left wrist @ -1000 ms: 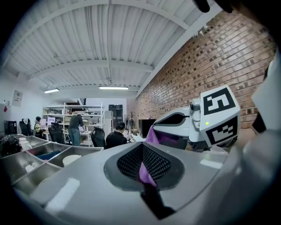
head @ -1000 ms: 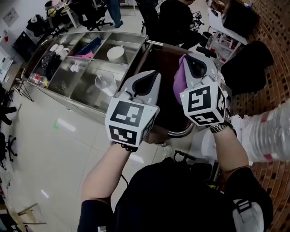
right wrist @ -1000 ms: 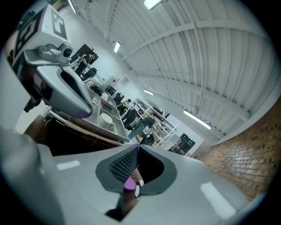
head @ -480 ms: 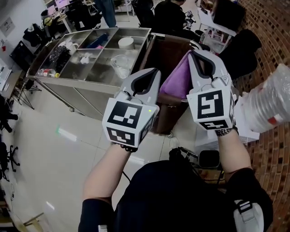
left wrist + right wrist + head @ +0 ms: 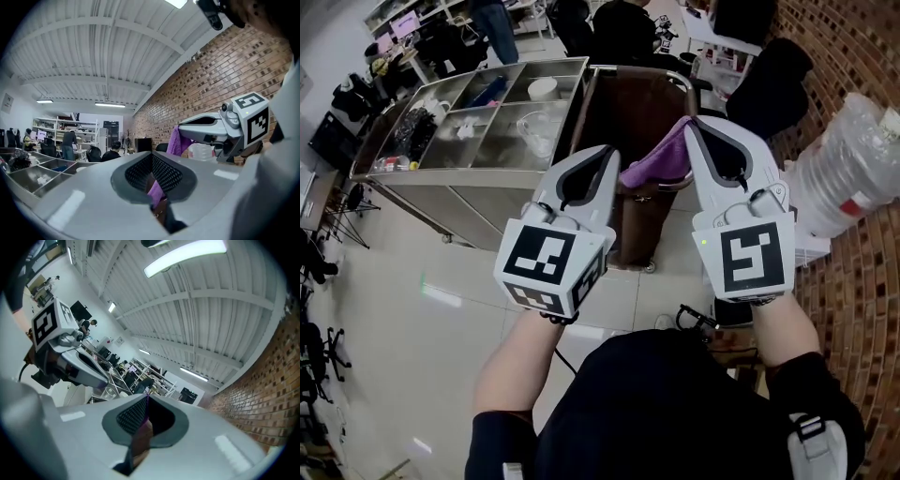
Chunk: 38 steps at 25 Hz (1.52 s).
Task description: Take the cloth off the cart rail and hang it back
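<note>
head view looks steeply down on two tools held side by side, both pointing away from the person. left tool (image 5: 603, 156) has its jaws together, and the left gripper view shows a strip of purple cloth (image 5: 661, 157) caught in the slit between them. right tool (image 5: 697, 123) is likewise closed, with the cloth's upper corner pinched at its tip; in the right gripper view only a thin purple edge shows where its jaws meet. the cloth stretches from the right tool's tip down and across to just beside the left tool's tip, sagging a little between them, and it hangs in the air from the tools. beyond and below both tips sits a dark brown bag (image 5: 628, 112) at the end of a steel cart (image 5: 441, 173), with a curved metal rail (image 5: 637, 68) running round the bag's far side, apart from the cloth. ahead and to the left of the left tool the cart's open trays hold a white bowl (image 5: 542, 89) and a clear cup (image 5: 539, 131). to the right of the right tool stands a big clear plastic bottle (image 5: 853, 169) against a brick wall (image 5: 853, 47). under both tools is a pale tiled floor (image 5: 412, 281). past the cart, people sit and stand among desks, too small to make out.
</note>
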### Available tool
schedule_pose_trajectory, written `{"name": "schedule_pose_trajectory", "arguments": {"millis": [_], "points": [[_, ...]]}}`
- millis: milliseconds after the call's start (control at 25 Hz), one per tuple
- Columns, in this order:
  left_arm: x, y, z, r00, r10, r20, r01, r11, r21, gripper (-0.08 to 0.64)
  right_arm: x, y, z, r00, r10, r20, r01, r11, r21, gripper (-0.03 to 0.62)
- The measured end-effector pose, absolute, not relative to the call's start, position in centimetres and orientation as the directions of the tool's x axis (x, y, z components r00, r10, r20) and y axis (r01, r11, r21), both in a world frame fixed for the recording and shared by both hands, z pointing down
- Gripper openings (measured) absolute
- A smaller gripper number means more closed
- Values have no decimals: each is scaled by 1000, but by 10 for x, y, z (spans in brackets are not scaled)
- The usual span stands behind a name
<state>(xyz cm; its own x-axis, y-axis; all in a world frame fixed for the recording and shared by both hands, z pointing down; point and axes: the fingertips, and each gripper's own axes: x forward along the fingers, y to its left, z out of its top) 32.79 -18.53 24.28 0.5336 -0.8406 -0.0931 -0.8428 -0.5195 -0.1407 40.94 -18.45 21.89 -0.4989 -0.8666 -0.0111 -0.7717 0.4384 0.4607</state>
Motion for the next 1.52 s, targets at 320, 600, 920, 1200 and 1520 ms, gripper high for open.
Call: {"name": "schedule_pose_trajectory", "arguments": {"millis": [320, 600, 920, 1200, 1520], "points": [[373, -179, 236, 549, -826, -126, -835, -533, -139, -5, 446, -157, 214, -515, -857, -10, -783, 466, 411, 6], [418, -178, 238, 522, -844, -124, -851, -505, -142, -5, 468, -155, 233, -560, -828, 4, -772, 524, 361, 6], [423, -173, 241, 502, -859, -100, -861, -485, -152, -5, 495, -146, 250, -610, -792, 16, -753, 585, 300, 6], [443, -175, 281, 504, -862, -59, -859, -492, -143, -5, 518, -146, 270, -643, -765, 23, -738, 627, 248, 6], [441, -184, 305, 518, -855, -25, -849, -511, -131, -5, 503, -169, 300, -639, -768, 41, -743, 630, 227, 6]]}}
